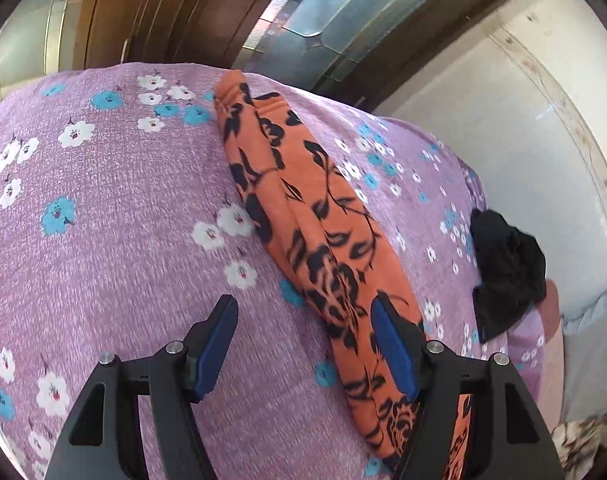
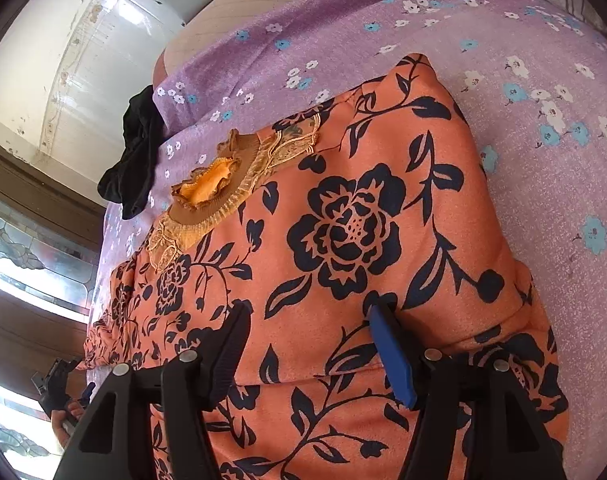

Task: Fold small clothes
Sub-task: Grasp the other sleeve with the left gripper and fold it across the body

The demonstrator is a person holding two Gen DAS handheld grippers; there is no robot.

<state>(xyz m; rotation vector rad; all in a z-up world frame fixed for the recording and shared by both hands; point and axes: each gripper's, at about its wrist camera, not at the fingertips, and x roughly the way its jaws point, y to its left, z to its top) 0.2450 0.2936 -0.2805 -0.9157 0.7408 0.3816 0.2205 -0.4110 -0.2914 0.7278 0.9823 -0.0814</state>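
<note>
An orange garment with a black flower print (image 2: 355, 232) lies folded on the purple flowered bedsheet (image 2: 543, 184). Its gold lace neckline (image 2: 223, 188) faces up at the left. My right gripper (image 2: 309, 312) hovers open just over the garment's near part, with printed cloth under the gap and no pinch visible. In the left wrist view the same garment (image 1: 315, 224) shows as a long diagonal band. My left gripper (image 1: 303, 308) is open, its right finger over the band's edge and its left finger over bare sheet (image 1: 115, 208).
A small black garment (image 1: 507, 272) (image 2: 137, 152) lies crumpled at the bed's edge. Pale tiled floor (image 1: 503, 120) lies beyond that edge. A wooden door with glass panels (image 1: 343, 28) stands past the bed. A hand holding the left gripper (image 2: 59, 392) shows at the lower left of the right wrist view.
</note>
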